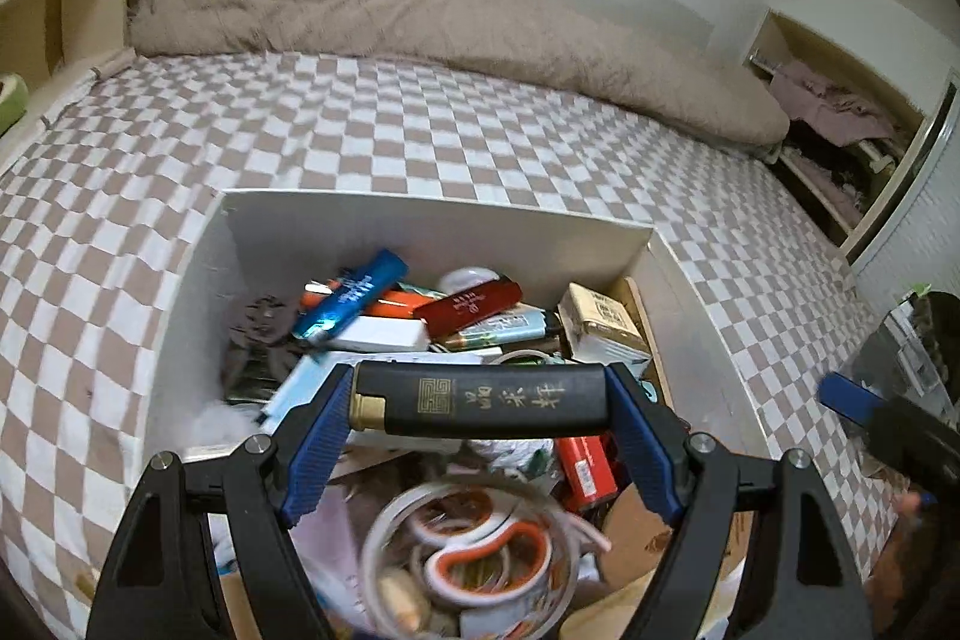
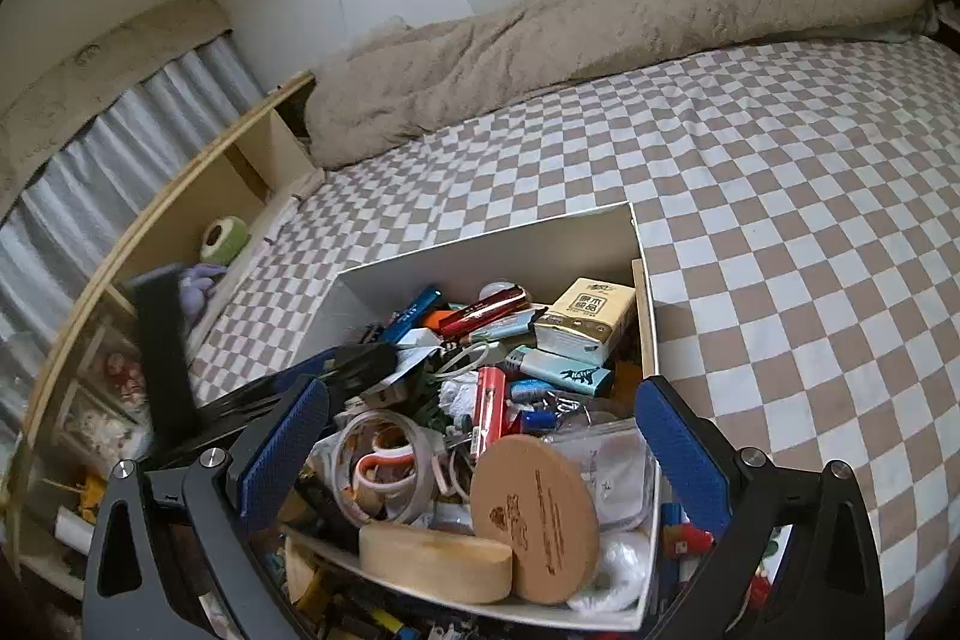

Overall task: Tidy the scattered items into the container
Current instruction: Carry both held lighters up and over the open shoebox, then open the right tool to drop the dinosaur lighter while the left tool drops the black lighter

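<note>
Well, most of the tidying looks done. The white open-topped cardboard box (image 2: 492, 244) sits on the bed with its brown-and-white checked sheet (image 2: 780, 220), and it is heaped nearly full: a shiny blue tube (image 1: 354, 295), a dark red lighter-shaped case (image 1: 468, 307), a beige tissue pack (image 2: 591, 319), orange-handled scissors inside a roll of clear tape (image 2: 384, 466) and a round cork coaster (image 2: 534, 517) leaning at the near end.

The left claw (image 1: 480, 403) grips a black oblong lighter with gold lettering (image 1: 480, 400) by its two ends, held crosswise above the middle of the pile; it is not yet let go. The right claw (image 2: 486, 451) stands wide open over the near end of the box with nothing between its blue pads.

I'd judge the black lighter is among the last pieces. A few small bits show past the box's near edge (image 2: 687, 541), though I cannot tell what they are.
</note>
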`<state>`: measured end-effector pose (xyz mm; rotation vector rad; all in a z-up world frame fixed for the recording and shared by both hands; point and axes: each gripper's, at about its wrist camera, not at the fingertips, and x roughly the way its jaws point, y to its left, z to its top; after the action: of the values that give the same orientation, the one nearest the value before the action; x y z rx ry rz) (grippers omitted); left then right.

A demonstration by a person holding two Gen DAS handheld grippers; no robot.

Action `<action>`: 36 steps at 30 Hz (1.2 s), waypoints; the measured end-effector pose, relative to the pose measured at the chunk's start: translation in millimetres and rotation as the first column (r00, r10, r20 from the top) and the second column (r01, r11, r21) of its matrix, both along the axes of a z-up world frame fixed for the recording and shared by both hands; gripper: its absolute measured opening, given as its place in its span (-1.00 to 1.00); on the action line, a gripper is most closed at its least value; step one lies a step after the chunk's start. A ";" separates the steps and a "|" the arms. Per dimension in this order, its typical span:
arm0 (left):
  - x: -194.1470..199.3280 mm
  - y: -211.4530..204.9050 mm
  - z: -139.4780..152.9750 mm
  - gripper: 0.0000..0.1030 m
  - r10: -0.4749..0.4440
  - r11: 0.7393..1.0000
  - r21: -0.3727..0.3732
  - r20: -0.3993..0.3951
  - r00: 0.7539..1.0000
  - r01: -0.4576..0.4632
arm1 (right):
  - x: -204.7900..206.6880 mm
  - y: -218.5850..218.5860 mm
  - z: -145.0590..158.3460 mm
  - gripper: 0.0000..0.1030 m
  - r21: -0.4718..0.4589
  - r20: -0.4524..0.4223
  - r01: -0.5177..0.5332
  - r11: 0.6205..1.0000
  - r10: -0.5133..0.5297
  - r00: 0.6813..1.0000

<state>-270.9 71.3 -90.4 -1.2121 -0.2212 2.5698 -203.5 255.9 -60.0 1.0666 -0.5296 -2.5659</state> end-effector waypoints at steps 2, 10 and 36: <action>-4.5 10.0 -3.7 0.58 -0.005 1.000 -0.015 0.019 1.000 0.006 | 4.2 3.6 1.1 0.98 -0.006 -0.010 -0.005 1.000 0.005 1.000; -34.5 21.9 -17.8 0.58 0.021 0.999 -0.040 0.091 0.996 -0.017 | 16.4 10.1 1.0 0.98 0.005 -0.040 -0.030 1.000 0.030 0.999; 0.8 3.6 13.9 0.99 0.043 0.999 -0.013 0.054 0.998 -0.042 | 40.2 -2.5 17.4 0.98 0.060 -0.062 -0.001 0.998 0.005 0.998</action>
<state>-270.1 74.9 -76.4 -1.2957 -0.2458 2.5805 -163.3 253.4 -42.7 1.0029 -0.4375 -2.6181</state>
